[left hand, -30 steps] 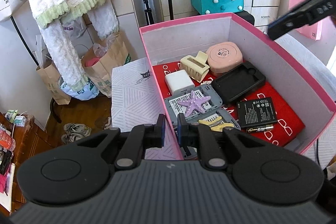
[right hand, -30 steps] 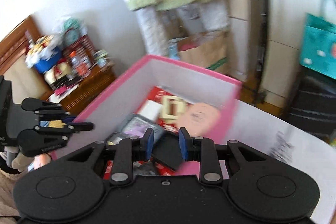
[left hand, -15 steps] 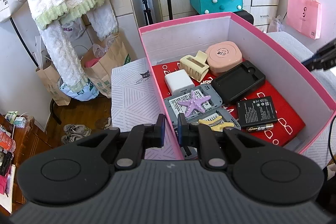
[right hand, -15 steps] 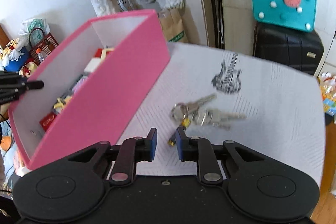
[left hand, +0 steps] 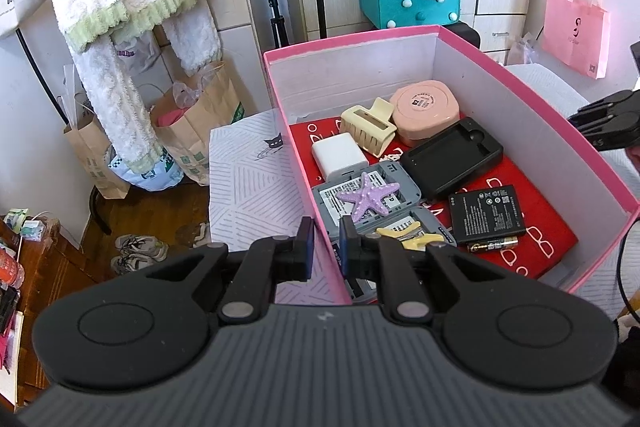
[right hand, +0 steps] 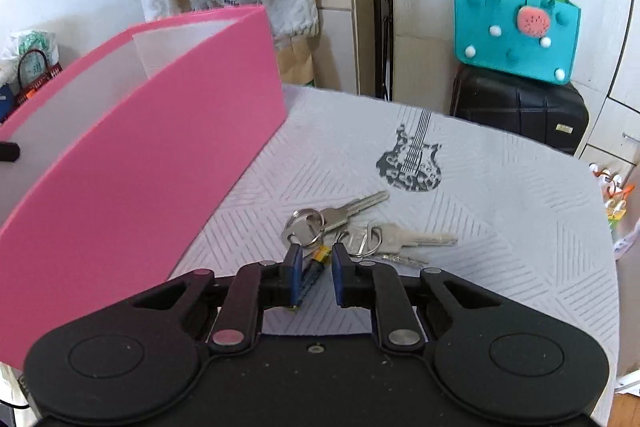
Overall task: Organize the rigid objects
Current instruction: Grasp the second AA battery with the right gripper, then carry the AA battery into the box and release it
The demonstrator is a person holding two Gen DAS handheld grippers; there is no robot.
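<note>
Keys are lying on the patterned cloth of the bench, just beside a small battery that is sitting between the fingers of the right gripper. Those fingers have just been closing, yet a gap is showing on the right side of the battery, so the pads are probably not pressing on it so far. One key ring is touching the far end of the battery, and that is the main risk: if the fingers are closing a little too far forward, they could be catching the ring as well, dragging the whole bunch or squeezing the round cell sideways out of the grip. A battery lying askew to the pads, as this one is, may also be rolling or pivoting as pressure comes on.

Beside the keys, the pink box is standing close on the left, its wall high; a lift that is too low could be knocking the load against the rim. The left gripper is closed on the box's near wall, steadying it. Inside, a purple starfish, a flat black battery pack and other small items are already crowding the floor, so a careless drop may be landing on top of them.
</note>
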